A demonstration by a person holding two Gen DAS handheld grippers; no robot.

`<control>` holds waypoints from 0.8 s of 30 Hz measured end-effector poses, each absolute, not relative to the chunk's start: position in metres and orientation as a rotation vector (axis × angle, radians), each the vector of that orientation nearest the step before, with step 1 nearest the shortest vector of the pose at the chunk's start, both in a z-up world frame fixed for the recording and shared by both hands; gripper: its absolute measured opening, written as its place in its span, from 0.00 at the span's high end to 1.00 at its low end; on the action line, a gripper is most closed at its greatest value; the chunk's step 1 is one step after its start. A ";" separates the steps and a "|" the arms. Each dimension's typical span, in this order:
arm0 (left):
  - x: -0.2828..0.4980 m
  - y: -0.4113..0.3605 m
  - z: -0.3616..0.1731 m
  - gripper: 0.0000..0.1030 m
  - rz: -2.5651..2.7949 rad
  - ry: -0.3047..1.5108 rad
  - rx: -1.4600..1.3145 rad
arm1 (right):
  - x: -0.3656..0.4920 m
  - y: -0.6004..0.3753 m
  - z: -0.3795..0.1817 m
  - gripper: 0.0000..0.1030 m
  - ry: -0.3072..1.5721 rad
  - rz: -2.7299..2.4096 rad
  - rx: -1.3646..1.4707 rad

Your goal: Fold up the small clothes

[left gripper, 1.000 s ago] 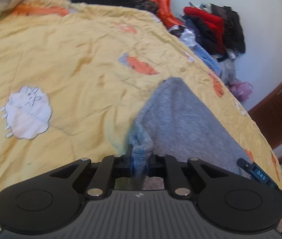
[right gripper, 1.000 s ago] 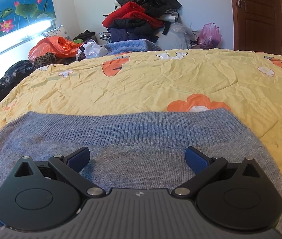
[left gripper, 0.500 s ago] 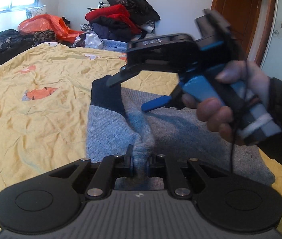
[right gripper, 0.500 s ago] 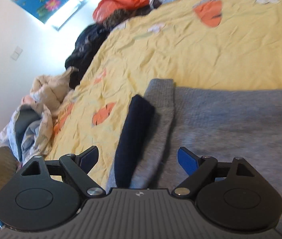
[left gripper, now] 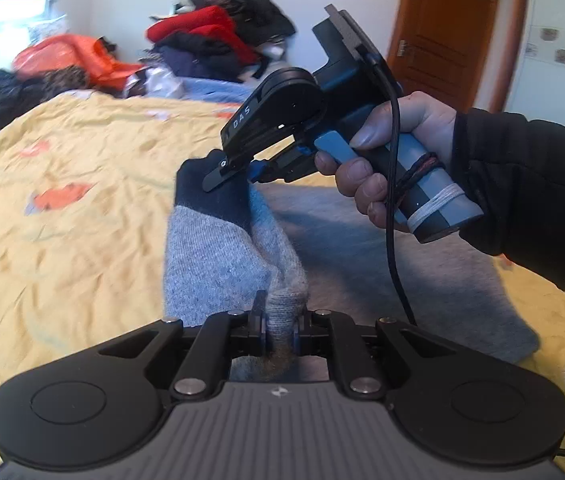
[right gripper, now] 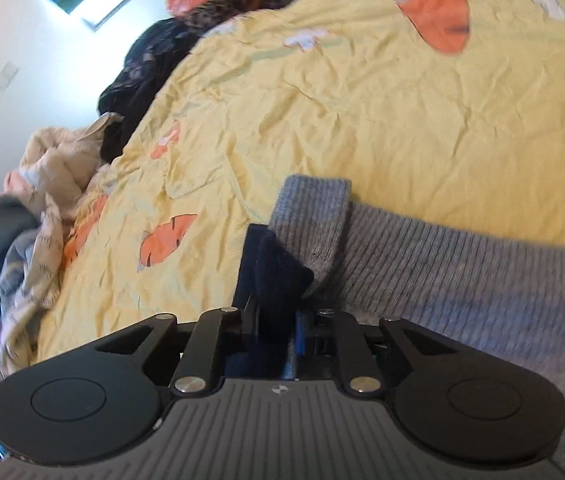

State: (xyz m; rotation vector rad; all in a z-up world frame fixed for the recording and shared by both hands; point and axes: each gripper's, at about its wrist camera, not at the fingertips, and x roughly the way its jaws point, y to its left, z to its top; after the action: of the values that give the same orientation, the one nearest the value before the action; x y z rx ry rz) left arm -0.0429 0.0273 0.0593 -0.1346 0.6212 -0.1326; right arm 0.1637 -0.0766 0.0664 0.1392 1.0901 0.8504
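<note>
A grey knit sweater point(left gripper: 394, 264) lies on the yellow bedspread point(left gripper: 82, 208). One sleeve point(left gripper: 218, 252), grey with a dark navy cuff point(left gripper: 206, 196), is lifted off it. My left gripper point(left gripper: 280, 320) is shut on the grey part of the sleeve. My right gripper point(left gripper: 242, 172) is shut on the navy cuff; in the right wrist view the cuff point(right gripper: 278, 276) sits between its closed jaws point(right gripper: 274, 320), with the sweater's ribbed hem point(right gripper: 422, 256) to the right.
Piles of clothes point(left gripper: 218, 40) lie at the far end of the bed, with an orange bag point(left gripper: 70, 56) to their left. A wooden door point(left gripper: 454, 28) stands at the back right. Crumpled bedding point(right gripper: 34, 208) lies off the bed's left edge.
My right gripper has closed on the navy cuff; half a second ago it was open around it. The left gripper keeps its hold on the sleeve.
</note>
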 end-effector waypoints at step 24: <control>-0.016 -0.154 0.040 0.90 -0.641 0.711 0.084 | 0.162 -0.329 0.046 0.78 0.969 0.573 0.130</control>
State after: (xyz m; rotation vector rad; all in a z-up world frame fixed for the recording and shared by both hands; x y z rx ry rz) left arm -0.0158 -0.1541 0.0396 0.0840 0.7108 -0.6412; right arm 0.1620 -0.3293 0.0459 0.1301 0.9685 0.5733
